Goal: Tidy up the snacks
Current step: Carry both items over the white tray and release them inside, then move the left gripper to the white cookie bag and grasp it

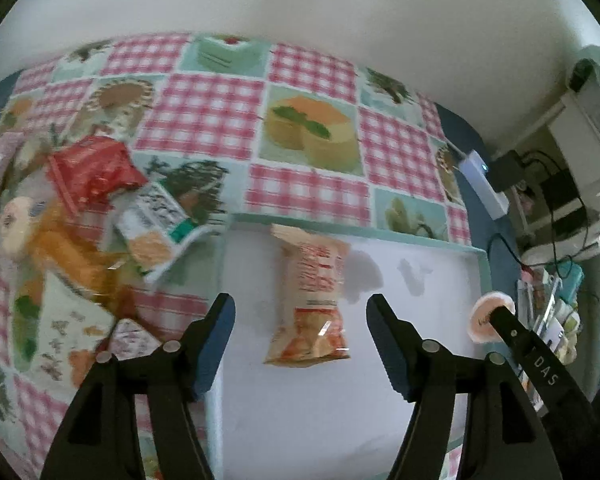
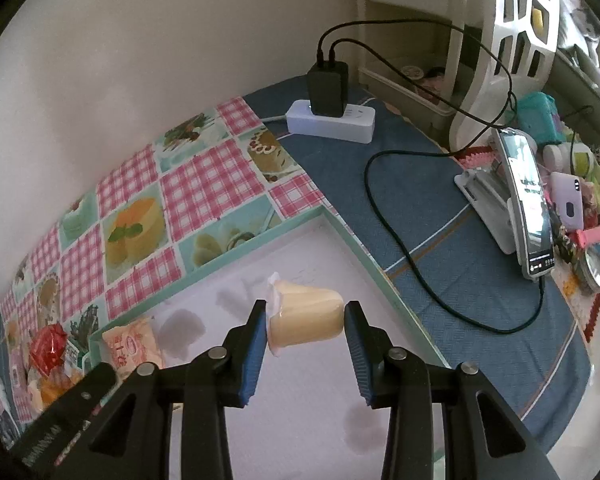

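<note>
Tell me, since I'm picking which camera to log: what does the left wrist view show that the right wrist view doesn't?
Only the left wrist view shows the open left claw whole, above the orange snack packet. Only the right wrist view shows the right claw shut on the pudding cup, plus the phone on its stand. Both show the white tray, power strip and snack pile.

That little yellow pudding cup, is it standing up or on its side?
On its side: the pudding cup is held sideways between the right gripper fingers, foil lid facing left.
</note>
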`<state>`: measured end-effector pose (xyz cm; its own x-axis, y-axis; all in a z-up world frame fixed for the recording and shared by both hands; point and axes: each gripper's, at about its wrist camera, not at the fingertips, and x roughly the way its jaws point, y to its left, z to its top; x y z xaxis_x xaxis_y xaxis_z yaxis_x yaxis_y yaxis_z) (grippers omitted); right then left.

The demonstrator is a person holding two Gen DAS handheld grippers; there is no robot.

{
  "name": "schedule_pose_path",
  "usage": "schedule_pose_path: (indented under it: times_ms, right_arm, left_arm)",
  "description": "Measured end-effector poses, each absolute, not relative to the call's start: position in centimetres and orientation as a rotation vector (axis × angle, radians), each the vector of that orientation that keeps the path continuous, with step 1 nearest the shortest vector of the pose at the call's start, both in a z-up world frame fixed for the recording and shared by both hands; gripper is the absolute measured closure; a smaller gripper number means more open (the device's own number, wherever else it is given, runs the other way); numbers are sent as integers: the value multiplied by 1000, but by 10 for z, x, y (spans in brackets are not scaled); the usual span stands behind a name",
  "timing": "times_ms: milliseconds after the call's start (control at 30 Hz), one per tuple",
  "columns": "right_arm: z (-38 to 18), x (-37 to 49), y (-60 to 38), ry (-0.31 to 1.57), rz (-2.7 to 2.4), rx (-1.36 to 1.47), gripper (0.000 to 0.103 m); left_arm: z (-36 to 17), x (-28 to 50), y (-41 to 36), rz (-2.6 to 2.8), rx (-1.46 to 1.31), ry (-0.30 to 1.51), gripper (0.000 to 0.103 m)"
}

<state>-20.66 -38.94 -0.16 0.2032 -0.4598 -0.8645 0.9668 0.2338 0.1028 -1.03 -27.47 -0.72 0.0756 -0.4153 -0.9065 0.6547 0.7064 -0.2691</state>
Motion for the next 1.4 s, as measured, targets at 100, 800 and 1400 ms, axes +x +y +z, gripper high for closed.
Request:
schedule_pose_path:
  times_ms: [100,800,1400]
  right_arm:
    - [0,-207,-389,829,-1152,757,59]
    - [11,-178,-325,893,-1051,604,9]
    - [-10,-125,-247,935,-831,654,0]
  left_arm:
    - [1,-2,-264,-751,241,1232,22]
    - [6,32,-156,-462,265,1171,5]
    - [-24,57,-54,-230,205,1242,5]
